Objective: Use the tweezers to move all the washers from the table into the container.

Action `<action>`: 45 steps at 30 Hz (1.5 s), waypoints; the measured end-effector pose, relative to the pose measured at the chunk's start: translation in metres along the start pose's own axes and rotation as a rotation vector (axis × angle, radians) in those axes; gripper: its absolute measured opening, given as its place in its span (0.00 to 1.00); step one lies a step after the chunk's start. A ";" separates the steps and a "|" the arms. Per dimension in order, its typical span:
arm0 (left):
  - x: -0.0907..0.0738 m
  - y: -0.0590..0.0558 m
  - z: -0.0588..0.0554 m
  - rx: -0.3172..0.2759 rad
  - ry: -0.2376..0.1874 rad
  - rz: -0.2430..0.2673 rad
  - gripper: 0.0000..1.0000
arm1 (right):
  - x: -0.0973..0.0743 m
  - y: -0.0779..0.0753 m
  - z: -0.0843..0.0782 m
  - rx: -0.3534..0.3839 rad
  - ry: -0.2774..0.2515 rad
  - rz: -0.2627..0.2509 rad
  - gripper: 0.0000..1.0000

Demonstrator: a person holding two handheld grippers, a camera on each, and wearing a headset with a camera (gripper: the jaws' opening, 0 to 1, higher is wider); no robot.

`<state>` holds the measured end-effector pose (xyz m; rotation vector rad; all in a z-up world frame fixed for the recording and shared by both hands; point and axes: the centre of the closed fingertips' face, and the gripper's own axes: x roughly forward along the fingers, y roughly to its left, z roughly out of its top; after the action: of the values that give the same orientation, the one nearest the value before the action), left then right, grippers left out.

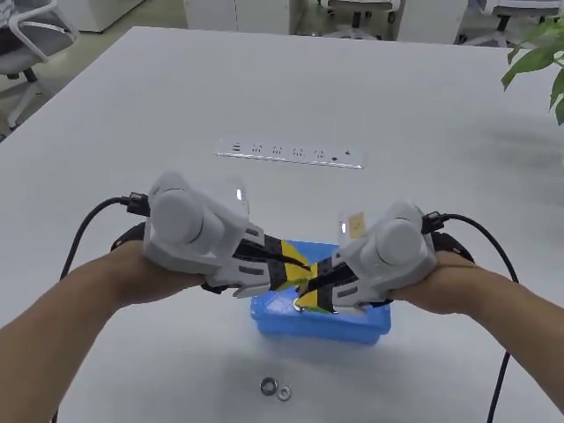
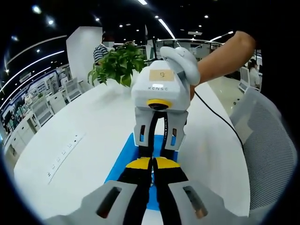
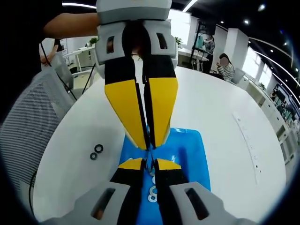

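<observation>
Over the container [image 1: 322,324], the left gripper [image 1: 300,271] and right gripper [image 1: 310,295] are met tip to tip. The tweezers [image 3: 149,158] are pinched in the left jaws, all but closed. The right jaws are drawn close at the tip, but any grip cannot be told. Two washers [image 1: 268,386] are left on the table [image 1: 264,97]. The tweezers should be steadied first, then lowered squarely onto one washer.

A broad white table [image 1: 423,115] stands in an open office, with a power strip [image 1: 291,152] set into its top toward the far edge and a leafy plant [image 2: 119,63] by its far right corner. Office chairs [image 1: 26,53] stand beyond the far edge, a grey mesh chair [image 2: 269,140] is at the near edge, and strip lights [image 2: 164,26] cross the dark ceiling.
</observation>
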<state>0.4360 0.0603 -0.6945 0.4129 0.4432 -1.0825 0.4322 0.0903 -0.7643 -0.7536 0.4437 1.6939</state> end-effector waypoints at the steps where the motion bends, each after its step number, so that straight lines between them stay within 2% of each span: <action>1: 0.000 0.000 0.001 0.006 0.002 0.000 0.05 | 0.000 0.000 0.000 -0.001 -0.001 -0.001 0.10; 14: -0.010 -0.001 0.013 0.022 0.000 -0.004 0.05 | -0.009 0.001 0.010 0.017 -0.009 -0.023 0.15; 22: -0.015 -0.002 0.015 0.011 0.004 0.000 0.05 | -0.020 0.004 0.013 0.048 -0.011 -0.045 0.20; 35: -0.024 -0.010 0.021 0.001 0.008 -0.005 0.05 | -0.045 0.011 0.006 0.123 -0.010 -0.102 0.29; 45: -0.033 -0.022 0.031 0.012 0.006 -0.002 0.05 | -0.067 0.019 -0.004 0.189 -0.005 -0.162 0.36</action>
<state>0.4070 0.0599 -0.6530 0.4266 0.4426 -1.0866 0.4233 0.0347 -0.7233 -0.6296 0.5169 1.4802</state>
